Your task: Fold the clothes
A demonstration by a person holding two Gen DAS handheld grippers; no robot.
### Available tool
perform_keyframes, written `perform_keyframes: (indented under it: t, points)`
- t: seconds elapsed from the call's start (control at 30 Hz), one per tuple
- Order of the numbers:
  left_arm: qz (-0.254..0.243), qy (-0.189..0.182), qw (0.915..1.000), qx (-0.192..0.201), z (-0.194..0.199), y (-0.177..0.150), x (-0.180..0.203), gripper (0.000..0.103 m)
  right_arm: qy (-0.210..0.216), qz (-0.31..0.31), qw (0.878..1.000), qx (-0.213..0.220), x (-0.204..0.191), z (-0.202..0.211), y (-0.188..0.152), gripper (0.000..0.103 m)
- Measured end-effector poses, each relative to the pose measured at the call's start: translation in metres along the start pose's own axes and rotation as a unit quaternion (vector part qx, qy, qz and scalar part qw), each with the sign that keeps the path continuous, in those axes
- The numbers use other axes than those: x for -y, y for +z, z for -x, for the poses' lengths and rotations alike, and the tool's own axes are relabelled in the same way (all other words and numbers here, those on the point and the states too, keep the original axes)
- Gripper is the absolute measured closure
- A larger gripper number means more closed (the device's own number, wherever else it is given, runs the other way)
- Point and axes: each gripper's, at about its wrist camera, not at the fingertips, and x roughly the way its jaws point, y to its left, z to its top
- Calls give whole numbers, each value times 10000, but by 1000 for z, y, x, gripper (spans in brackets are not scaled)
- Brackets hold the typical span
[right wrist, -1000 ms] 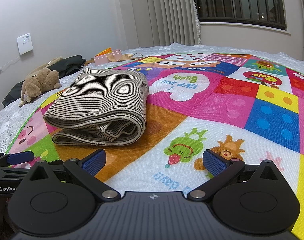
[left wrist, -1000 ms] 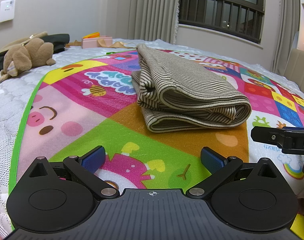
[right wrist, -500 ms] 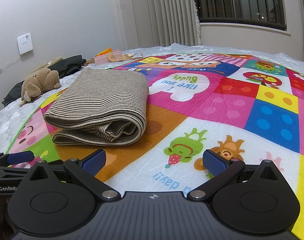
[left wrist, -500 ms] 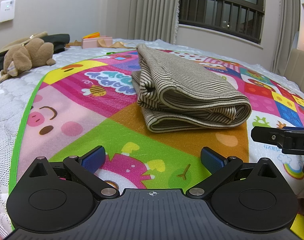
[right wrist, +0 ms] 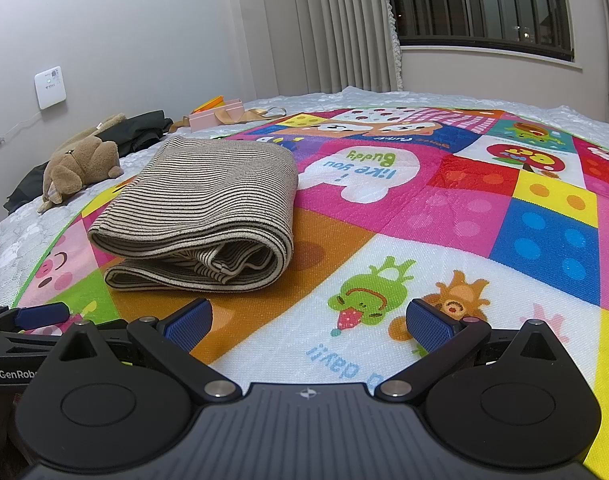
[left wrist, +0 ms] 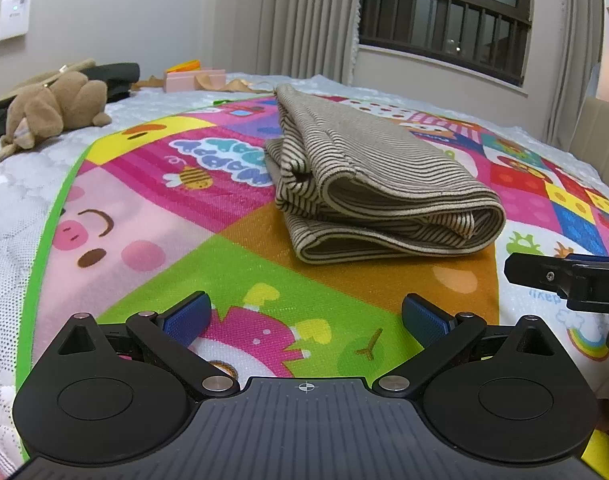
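Observation:
A brown and cream striped garment [left wrist: 368, 184] lies folded into a thick bundle on the colourful play mat [left wrist: 152, 208]; the right wrist view shows the same garment [right wrist: 208, 204] left of centre. My left gripper [left wrist: 306, 320] stands open a short way in front of the bundle, nothing between its blue pads. My right gripper [right wrist: 308, 320] is open too, low over the mat [right wrist: 444, 216], with the bundle ahead and to its left. Each gripper shows at the edge of the other's view: the right one [left wrist: 564, 280], the left one [right wrist: 28, 316].
The mat covers a white quilted bed [left wrist: 4, 200]. A brown plush toy [left wrist: 52, 108] and dark clothing [left wrist: 116, 76] lie at the far left, a pink box [left wrist: 192, 80] behind. Curtains [right wrist: 336, 24] and a barred window [right wrist: 480, 4] stand beyond the bed.

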Motion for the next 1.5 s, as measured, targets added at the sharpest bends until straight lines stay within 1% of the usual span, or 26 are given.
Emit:
perform_keyframes:
  t: [0.57,0.63,0.73,0.83,1.2,1.5]
  points:
    - [-19,32,10000,1,0,0,2,0,-11,-11,10000,4,-2,1,0,0]
    - [-14,28,10000,0,0,0,2,0,-109,36,9999,-42,-4,-1,0,0]
    - [-4,22,10000,6,0,-1,1,0,-366,304,9987,-186,-15,-6,0,0]
    - [-7,25,10000,3,1,-1,1,0,-432,413,9981,-169,-19,-4,-1,0]
    - [-98,110,9998,-123,-1,2,6,0,-285,253,9992,-103,-13,-2,-1,0]
    - [-153,184,9997,-86,-1,0,9,0,-240,201,9994,-113,-11,-2,-1,0]
